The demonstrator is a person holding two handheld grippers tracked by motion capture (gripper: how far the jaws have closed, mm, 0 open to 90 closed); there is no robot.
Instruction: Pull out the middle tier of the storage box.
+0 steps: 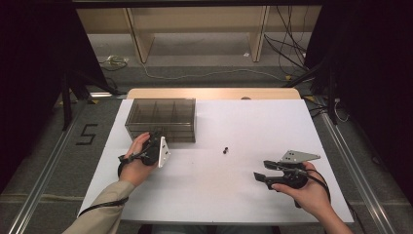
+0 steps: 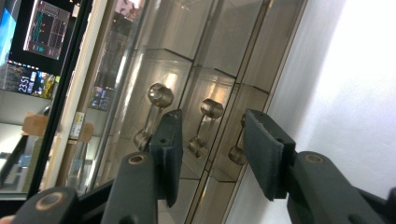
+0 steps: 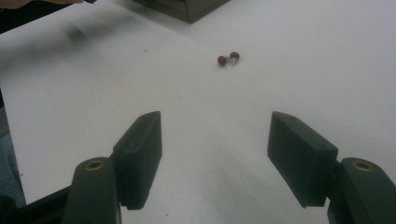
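Both grippers are standing open, gripping nothing. Left gripper (image 1: 157, 134) is hovering at the front face of the smoked drawer box (image 1: 161, 118), its jaws straddling 1 knob (image 2: 211, 108) of the 3 along that face without pressing on it yet; no pad is touching. That looks like the step in hand: reaching for a drawer pull. Next, the jaws need to be closing squarely on the knob, then drawing straight away from the box. Left hand (image 1: 136, 161) is rolled sideways, wrist low. Right gripper (image 1: 263, 170) is resting level, right of the box, aiming at 2 small dark beads (image 1: 225, 149) lying between them.
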